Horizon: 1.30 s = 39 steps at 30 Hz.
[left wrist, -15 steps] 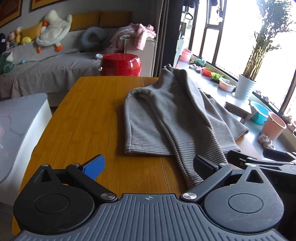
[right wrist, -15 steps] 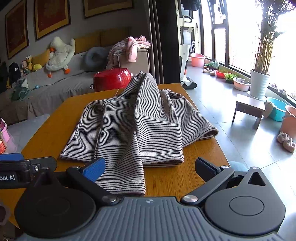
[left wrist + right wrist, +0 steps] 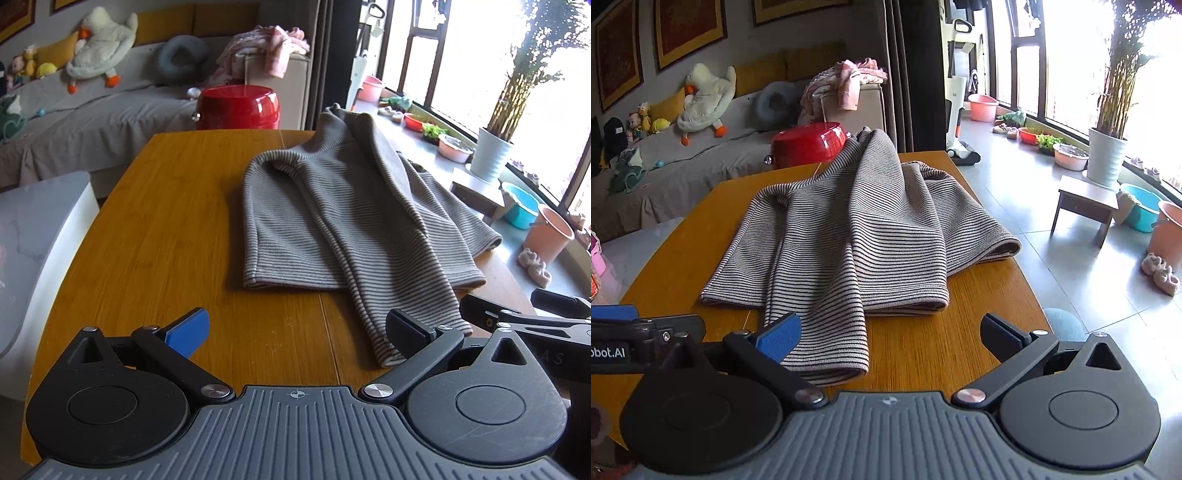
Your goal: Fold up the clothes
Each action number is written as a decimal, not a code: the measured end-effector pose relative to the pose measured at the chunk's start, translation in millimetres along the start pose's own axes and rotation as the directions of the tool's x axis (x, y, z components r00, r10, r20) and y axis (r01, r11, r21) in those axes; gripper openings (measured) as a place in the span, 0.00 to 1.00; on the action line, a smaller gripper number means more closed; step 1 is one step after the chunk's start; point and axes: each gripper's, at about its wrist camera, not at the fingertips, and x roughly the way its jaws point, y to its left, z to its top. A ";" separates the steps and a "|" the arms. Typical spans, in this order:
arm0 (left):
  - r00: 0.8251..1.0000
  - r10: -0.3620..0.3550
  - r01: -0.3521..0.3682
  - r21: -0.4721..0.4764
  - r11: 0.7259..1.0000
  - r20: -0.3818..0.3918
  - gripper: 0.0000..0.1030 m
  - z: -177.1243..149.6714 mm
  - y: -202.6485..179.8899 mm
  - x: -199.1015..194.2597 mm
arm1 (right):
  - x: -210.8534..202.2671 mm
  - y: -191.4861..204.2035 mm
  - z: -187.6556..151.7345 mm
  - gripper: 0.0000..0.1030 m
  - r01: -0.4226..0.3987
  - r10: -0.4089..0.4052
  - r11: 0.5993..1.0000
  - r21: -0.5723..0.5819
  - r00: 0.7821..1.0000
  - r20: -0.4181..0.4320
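Observation:
A grey striped sweater [image 3: 343, 221] lies partly folded on the wooden table [image 3: 166, 229], one sleeve trailing toward the near edge. My left gripper [image 3: 295, 332] is open and empty, low over the near edge, its right finger beside the sleeve cuff. In the right wrist view the sweater [image 3: 857, 236] lies ahead and the sleeve end [image 3: 827, 354] rests by the blue left pad. My right gripper [image 3: 890, 334] is open and empty. Each gripper shows at the side of the other's view.
A red pot [image 3: 238, 107] stands beyond the table's far edge. A grey sofa [image 3: 92, 110] with plush toys is at the back left. A white chair [image 3: 33, 240] is on the left. A small stool [image 3: 1086, 201], basins and a potted plant [image 3: 1106, 158] are on the right.
Both views have barely shifted. The sweater lies as before and both grippers stay open.

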 end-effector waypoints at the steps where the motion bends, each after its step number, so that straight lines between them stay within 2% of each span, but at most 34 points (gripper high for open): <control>1: 1.000 0.001 -0.001 -0.003 1.000 -0.004 1.00 -1.0 1.0 0.5 | 0.4 0.4 0.2 1.00 -0.001 0.001 1.000 -0.001 1.000 -0.002; 19: 0.999 0.002 -0.003 -0.023 1.000 -0.043 1.00 -3.5 4.3 6.0 | 2.3 -1.3 3.2 1.00 -0.001 0.001 1.000 0.004 1.000 -0.002; 39: 0.999 0.005 -0.006 -0.022 1.000 -0.049 1.00 -4.4 4.8 6.2 | 2.1 1.8 1.8 1.00 0.010 -0.010 1.000 -0.021 1.000 -0.007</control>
